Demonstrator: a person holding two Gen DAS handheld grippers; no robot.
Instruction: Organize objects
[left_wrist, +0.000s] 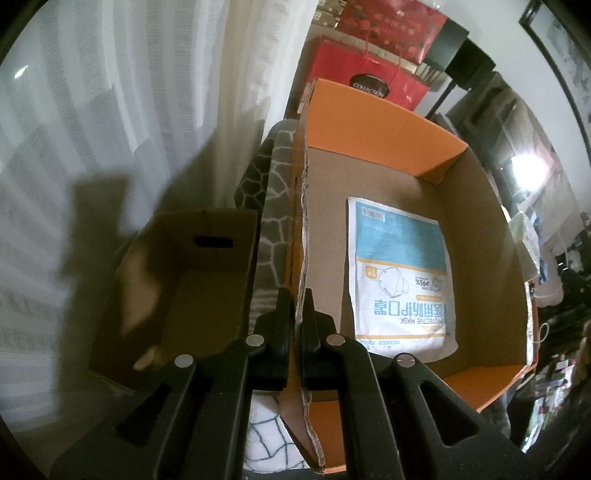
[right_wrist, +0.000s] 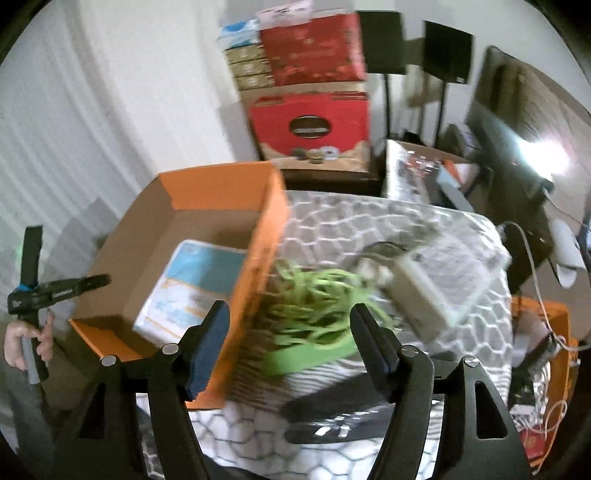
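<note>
1. On the patterned cloth (right_wrist: 369, 229), an orange box (right_wrist: 218, 184) sits at the left w/ loose items beside it: green cord bundle (right_wrist: 317, 310) just right of the box wall, pale grey adapter (right_wrist: 424, 291) next to that.
2. Left gripper (left_wrist: 297, 332): jaws pinched tight on the box's torn side wall (left_wrist: 301, 229), holding the box steady.
3. Right gripper (right_wrist: 290, 332): fingers wide apart, nothing held; the box's near wall and the green cord lie in view between them.
4. Risk: a hard left tug could rip the already ragged wall further or tip the box.
5. Risk: cord is loose & tangled, so a grab may catch only a few loops, and the rest could trail or snag the adapter.
6. Orange box holds one flat mask packet (left_wrist: 402, 280), lots of room left. Brown box (left_wrist: 177, 295) beyond the clamped wall: contents unclear.
</note>
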